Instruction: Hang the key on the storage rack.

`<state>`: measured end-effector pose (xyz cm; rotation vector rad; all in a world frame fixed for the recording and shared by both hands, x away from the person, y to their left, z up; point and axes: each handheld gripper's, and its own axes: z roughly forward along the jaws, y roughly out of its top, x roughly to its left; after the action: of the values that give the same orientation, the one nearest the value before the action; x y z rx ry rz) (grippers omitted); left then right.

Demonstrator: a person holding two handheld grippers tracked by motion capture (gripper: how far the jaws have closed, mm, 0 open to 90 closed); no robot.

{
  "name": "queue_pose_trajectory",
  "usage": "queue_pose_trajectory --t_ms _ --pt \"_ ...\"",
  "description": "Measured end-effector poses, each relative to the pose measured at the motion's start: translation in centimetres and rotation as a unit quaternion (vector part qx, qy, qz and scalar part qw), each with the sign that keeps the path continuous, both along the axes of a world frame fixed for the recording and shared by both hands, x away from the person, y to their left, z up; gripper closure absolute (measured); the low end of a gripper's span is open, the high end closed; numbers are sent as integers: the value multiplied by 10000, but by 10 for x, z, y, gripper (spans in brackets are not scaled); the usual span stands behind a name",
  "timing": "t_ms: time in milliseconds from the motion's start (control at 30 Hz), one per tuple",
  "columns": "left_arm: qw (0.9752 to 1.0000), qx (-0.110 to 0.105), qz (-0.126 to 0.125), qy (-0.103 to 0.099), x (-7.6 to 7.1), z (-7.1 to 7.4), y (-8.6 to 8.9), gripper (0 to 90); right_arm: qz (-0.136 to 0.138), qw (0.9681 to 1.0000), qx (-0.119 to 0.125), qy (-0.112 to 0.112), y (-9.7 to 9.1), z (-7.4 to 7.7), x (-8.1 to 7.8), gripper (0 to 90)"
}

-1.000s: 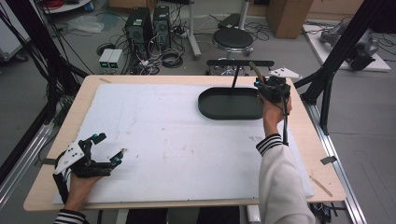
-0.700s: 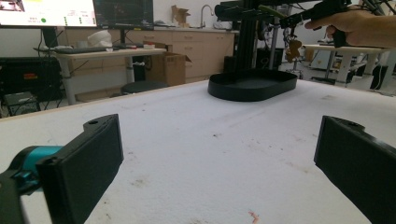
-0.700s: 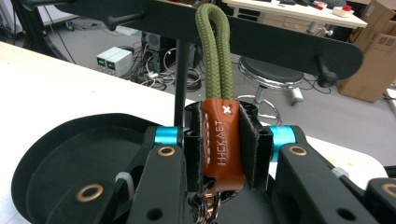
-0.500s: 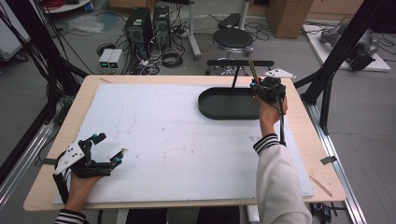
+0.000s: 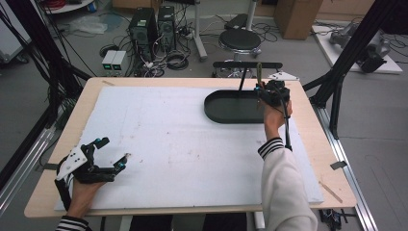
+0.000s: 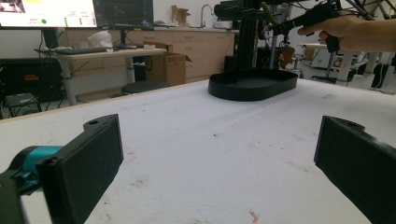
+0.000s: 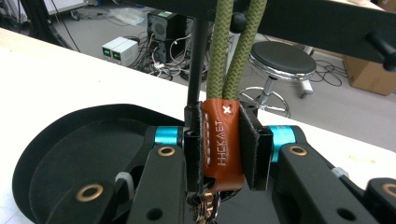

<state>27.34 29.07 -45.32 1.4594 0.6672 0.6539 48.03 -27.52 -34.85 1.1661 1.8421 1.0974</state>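
The right claw [image 5: 265, 90] is clenched on the orange leather tab [image 7: 220, 142] of a keychain whose olive green cord loop [image 7: 233, 46] runs up over the black bar [image 7: 308, 21] of a stand, holding it above the far right end of the black oval tray [image 5: 231, 108]. The left claw [image 5: 111, 155] rests released at the near left corner of the bench [image 5: 159, 139], its jaws spread wide over the white cover with nothing between them.
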Motion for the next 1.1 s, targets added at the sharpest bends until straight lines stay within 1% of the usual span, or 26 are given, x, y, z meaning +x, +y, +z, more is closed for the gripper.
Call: queue_pose_trajectory --t_ms 67,300,367,433,500,600,667,833,867,933,967,1033,1100 --pt "10000 -2 -1 -3 0 0 0 17 -7 10000 45 27 0 -1 1 736" --pt "10000 -6 -2 -11 0 0 0 17 -6 9999 93 61 2 -7 6 736" --pt "10000 -8 -4 -12 0 0 0 17 -11 9998 128 118 2 -10 7 736" --pt "10000 -4 -5 -10 0 0 0 17 -16 9996 222 148 2 -12 9 736" --pt "10000 -9 -8 -11 0 0 0 17 -4 9995 267 143 3 -14 11 737" --pt "10000 -8 -12 -14 0 0 0 17 1 9995 269 133 2 -15 12 736" --pt "10000 1 -12 -13 0 0 0 17 -23 9993 345 161 1 -17 14 736" --pt "10000 2 -13 -11 0 0 1 17 -12 9991 382 158 -2 -19 16 736" --pt "10000 -9 -13 -12 0 0 0 17 -18 9988 461 186 -3 -20 17 735" --pt "10000 -1 -13 -12 0 0 0 17 -25 9986 488 187 -4 -20 17 734" --pt "10000 -1 -14 -13 0 0 1 17 -5 9981 580 194 -6 -21 19 730" --pt "10000 2 -14 -13 0 0 1 17 15 9979 612 202 -7 -22 19 727" --pt "10000 -7 -8 -16 -1 0 1 17 15 9977 645 214 -8 -22 19 673"
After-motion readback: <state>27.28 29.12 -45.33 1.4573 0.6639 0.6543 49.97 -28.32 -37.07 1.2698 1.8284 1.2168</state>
